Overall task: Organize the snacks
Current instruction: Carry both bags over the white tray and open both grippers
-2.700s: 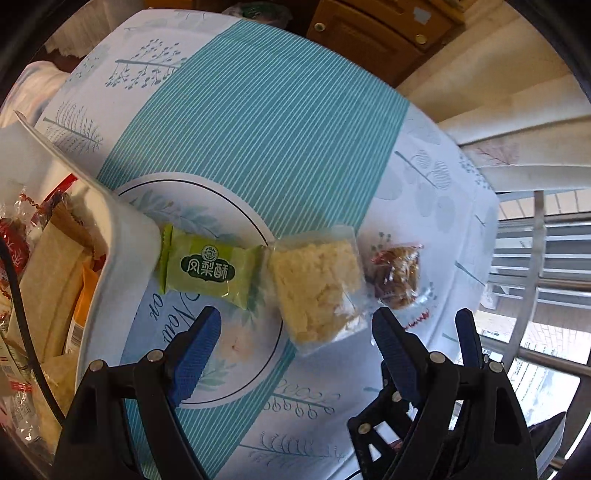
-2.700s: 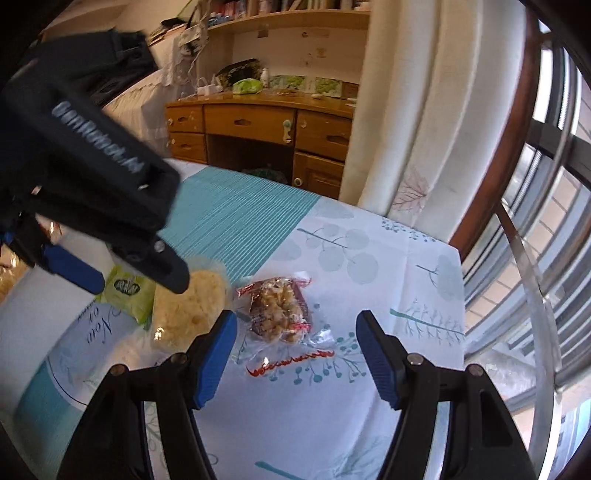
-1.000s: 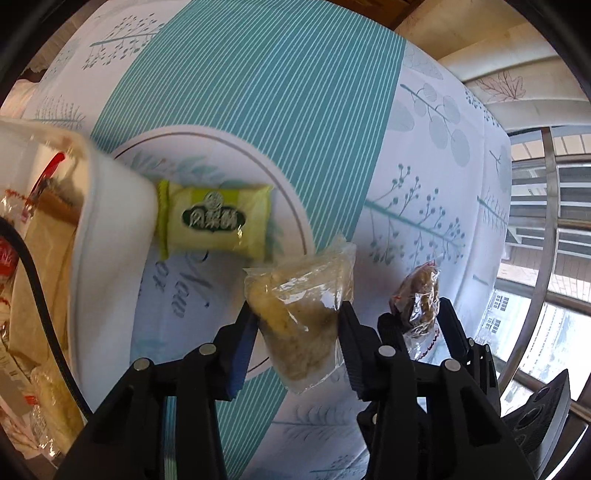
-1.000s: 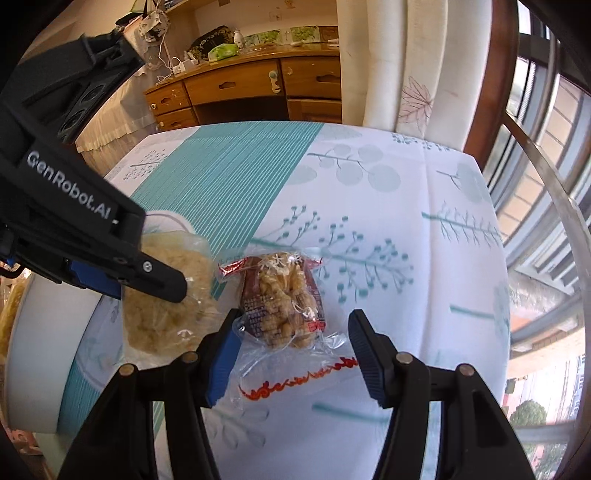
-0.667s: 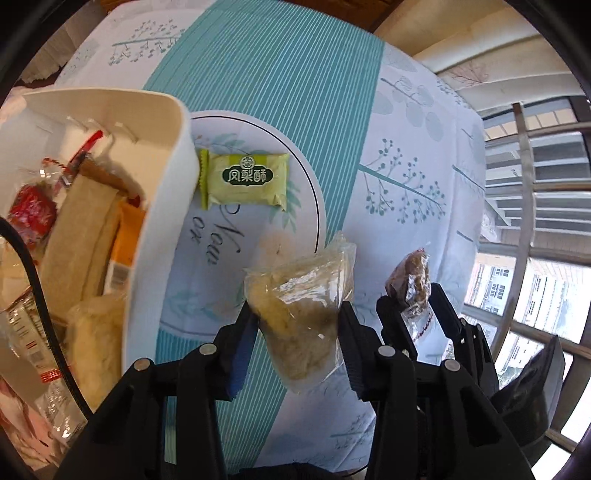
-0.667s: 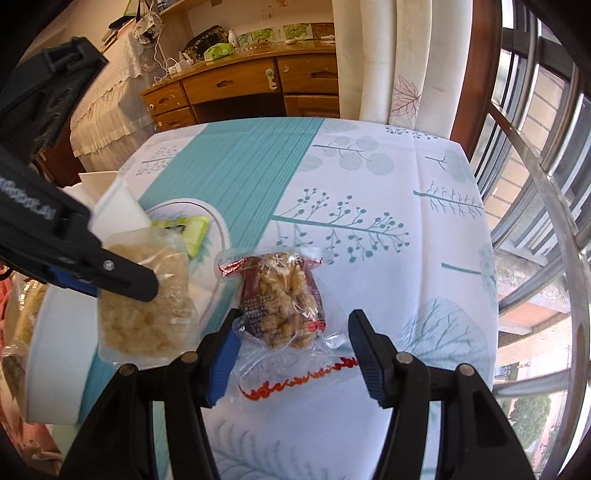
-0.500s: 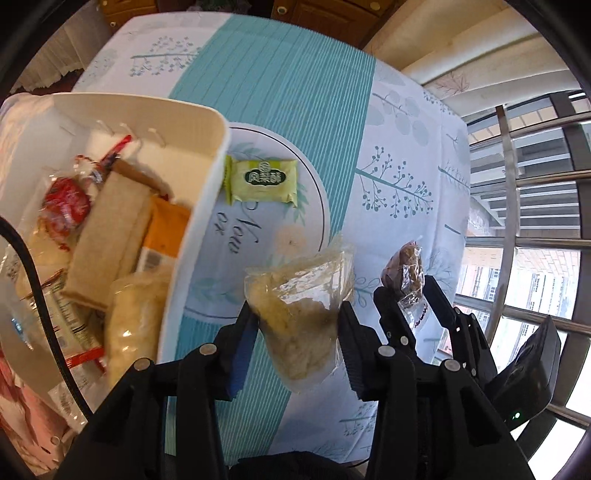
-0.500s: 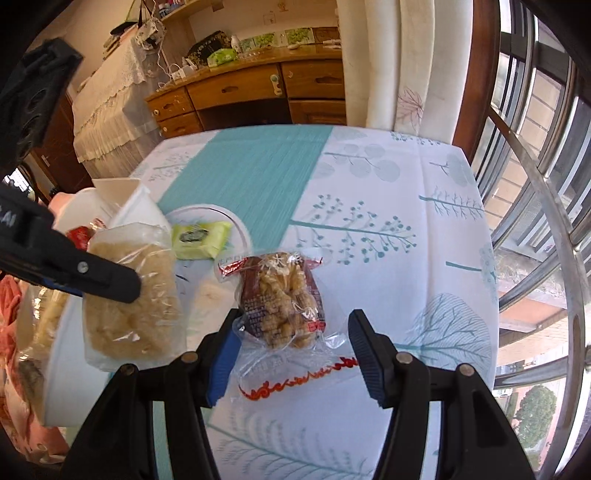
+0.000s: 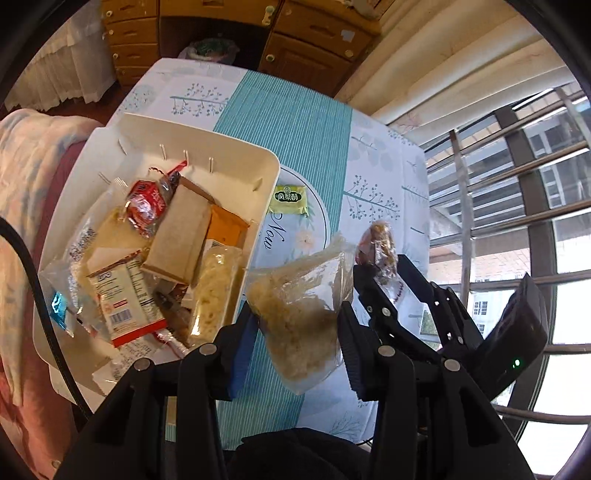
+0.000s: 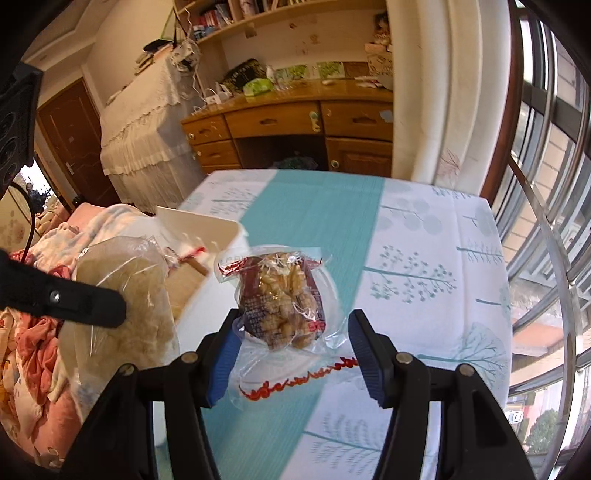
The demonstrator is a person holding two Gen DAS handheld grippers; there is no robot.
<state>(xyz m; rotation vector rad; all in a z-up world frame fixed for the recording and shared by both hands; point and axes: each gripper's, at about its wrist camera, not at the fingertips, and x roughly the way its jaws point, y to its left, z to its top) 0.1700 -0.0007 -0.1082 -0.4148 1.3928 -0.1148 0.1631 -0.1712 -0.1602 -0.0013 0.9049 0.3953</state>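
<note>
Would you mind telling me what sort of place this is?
Probably a lived-in bedroom or study at home: a wooden desk with drawers, bookshelves above it, and a cloth-covered table by curtained windows.

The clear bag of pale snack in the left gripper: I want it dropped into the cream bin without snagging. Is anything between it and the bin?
Nothing visible stands between them. The left gripper holds the clear bag in the air just beside the cream bin, above its near wall. The bin is already crowded with packets, so it would land on top of them.

Clear glossy crinkled plastic wraps pale flaky snack and brown nutty snack. Bin: smooth matt cream plastic. Surface: printed cloth. Fingers: ribbed blue pads, black matt plastic.
</note>
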